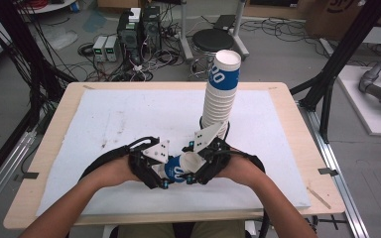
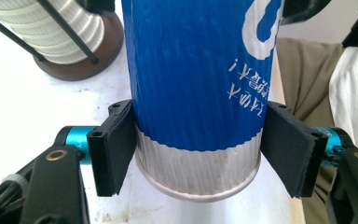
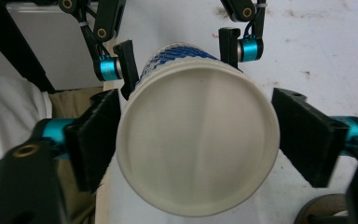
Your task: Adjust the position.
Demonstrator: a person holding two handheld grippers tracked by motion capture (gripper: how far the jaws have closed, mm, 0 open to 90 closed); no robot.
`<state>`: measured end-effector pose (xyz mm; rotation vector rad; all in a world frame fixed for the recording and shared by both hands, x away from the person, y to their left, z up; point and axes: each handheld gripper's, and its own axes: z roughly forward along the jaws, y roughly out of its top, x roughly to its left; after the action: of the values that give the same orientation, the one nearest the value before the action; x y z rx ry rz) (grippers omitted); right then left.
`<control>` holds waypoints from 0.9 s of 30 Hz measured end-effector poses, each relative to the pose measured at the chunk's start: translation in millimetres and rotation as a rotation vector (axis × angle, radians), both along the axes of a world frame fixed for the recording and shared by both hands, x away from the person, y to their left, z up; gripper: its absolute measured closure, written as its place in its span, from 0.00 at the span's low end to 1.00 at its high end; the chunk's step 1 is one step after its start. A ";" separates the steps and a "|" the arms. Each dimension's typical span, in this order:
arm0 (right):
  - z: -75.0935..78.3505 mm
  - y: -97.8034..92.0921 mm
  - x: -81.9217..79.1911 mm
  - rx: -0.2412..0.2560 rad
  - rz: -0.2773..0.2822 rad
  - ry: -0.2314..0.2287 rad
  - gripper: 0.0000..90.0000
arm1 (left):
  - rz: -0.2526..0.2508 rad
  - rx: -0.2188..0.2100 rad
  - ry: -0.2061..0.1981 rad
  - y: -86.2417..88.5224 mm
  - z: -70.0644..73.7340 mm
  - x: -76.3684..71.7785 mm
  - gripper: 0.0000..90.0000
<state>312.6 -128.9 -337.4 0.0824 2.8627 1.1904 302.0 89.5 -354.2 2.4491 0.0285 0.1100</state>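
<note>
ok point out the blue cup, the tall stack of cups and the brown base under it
blue cup (image 2: 196, 74), left gripper view, on its blue ribbed wall
stack of cups (image 1: 221, 94), high view, on the white middle of the stack
brown base (image 2: 81, 70), left gripper view, on its rim beside the stack

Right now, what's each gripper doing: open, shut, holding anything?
Left gripper: shut on the blue paper cup, jaws pressing both sides near its base.
Right gripper: around the cup's rim end; firm grip cannot be told.

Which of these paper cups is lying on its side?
The single cup held between both grippers near the table's front; the other cups stand nested in the tall stack behind.
</note>
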 end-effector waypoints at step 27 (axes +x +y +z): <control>-6.8 -26.2 4.1 0.068 -0.041 0.023 0.34 | 0.150 -0.485 0.034 40.8 -16.5 -3.4 0.20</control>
<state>316.7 -155.1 -344.2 0.1577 2.8249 1.2870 298.7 130.2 -370.7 1.9618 0.2279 0.1121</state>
